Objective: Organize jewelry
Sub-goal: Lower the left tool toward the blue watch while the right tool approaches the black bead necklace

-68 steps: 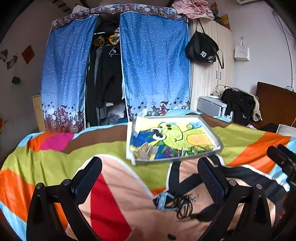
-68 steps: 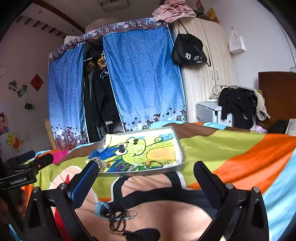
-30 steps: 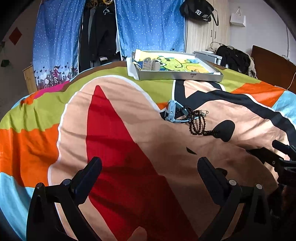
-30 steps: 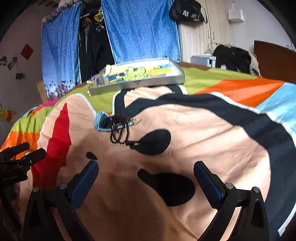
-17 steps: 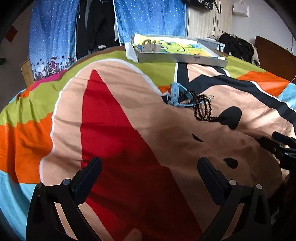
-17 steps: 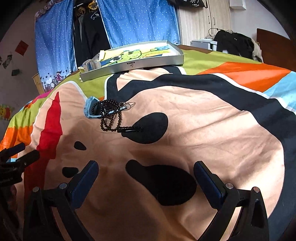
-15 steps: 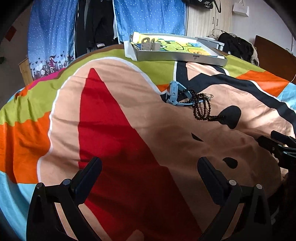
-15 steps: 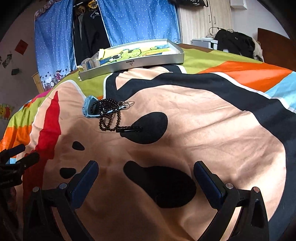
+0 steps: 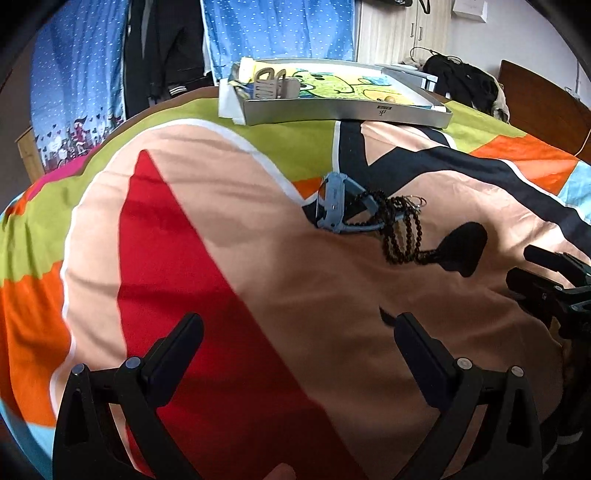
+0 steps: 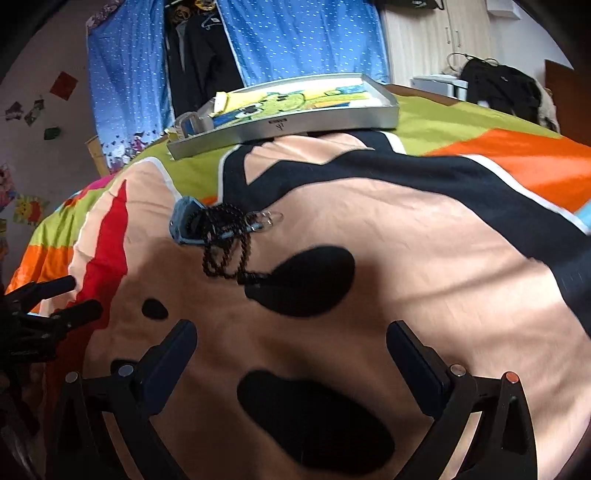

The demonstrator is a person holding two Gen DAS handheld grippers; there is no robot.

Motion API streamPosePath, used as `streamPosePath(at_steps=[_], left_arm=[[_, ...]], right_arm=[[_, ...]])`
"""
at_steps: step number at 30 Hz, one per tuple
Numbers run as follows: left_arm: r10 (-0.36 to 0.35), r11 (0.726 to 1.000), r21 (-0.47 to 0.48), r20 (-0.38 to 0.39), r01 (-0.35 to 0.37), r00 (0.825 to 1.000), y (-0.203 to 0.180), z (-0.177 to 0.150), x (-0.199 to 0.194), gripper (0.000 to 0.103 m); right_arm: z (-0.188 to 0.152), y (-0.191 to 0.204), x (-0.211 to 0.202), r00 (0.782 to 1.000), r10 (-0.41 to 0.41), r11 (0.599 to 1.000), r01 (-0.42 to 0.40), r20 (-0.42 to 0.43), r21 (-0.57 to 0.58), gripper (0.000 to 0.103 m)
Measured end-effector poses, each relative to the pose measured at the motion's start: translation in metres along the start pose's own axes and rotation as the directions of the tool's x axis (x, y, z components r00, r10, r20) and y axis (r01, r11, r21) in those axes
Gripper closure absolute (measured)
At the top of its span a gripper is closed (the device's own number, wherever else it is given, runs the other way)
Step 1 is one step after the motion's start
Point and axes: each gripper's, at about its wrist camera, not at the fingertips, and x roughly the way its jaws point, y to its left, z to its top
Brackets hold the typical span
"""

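A small pile of jewelry lies on the colourful bedspread: a light blue watch (image 9: 334, 201) (image 10: 183, 219), a black bead bracelet (image 9: 402, 236) (image 10: 225, 245) with a tassel, and thin metal rings (image 9: 415, 201) (image 10: 266, 219). A grey tray (image 9: 332, 110) (image 10: 284, 123) with a cartoon lining sits farther back and holds a few small items. My left gripper (image 9: 297, 334) is open and empty, well short of the pile. My right gripper (image 10: 291, 341) is open and empty, also short of the pile. Each gripper shows at the edge of the other's view.
The bedspread (image 9: 229, 236) is soft and wrinkled. Blue curtains (image 9: 277, 29) and hanging dark clothes stand behind the bed. A wooden wardrobe (image 9: 391, 33) and a dark pile of clothes (image 9: 465, 85) are at the back right.
Both grippers have tilted down from facing the curtains to facing the bedspread, and have drawn a little nearer the jewelry pile. Both stay open and empty.
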Motion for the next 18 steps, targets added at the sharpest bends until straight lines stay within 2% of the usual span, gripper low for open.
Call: streamPosePath(at_steps=[5,10,12,15,17,18], left_arm=[[-0.022,1.000,0.006,-0.002,0.022,1.000,0.004,0.016,0.018,0.002],[-0.052,0.999,-0.003,0.014,0.052,0.999,0.011,0.035,0.033,0.003],[-0.065,0.998,-0.001,0.019,0.065,0.998,0.014,0.043,0.040,0.004],[-0.089,0.996,-0.005,0.025,0.089,0.996,0.016,0.054,0.048,0.013],[-0.110,0.994,-0.013,0.016,0.110,0.994,0.017,0.061,0.054,0.027],[-0.123,0.992,-0.018,0.009,0.123,0.992,0.018,0.064,0.057,0.031]], right_arm=[[0.014,0.000,0.017,0.999,0.045,0.998,-0.046,-0.014,-0.038,0.000],[0.029,0.008,0.037,0.993,0.107,0.990,-0.110,-0.041,-0.084,0.023],[0.035,0.014,0.047,0.990,0.129,0.985,-0.134,-0.054,-0.106,0.029],[0.043,0.021,0.060,0.986,0.149,0.978,-0.157,-0.068,-0.135,0.037],[0.048,0.025,0.069,0.984,0.157,0.974,-0.168,-0.078,-0.150,0.041],[0.050,0.026,0.073,0.983,0.162,0.973,-0.173,-0.083,-0.154,0.045]])
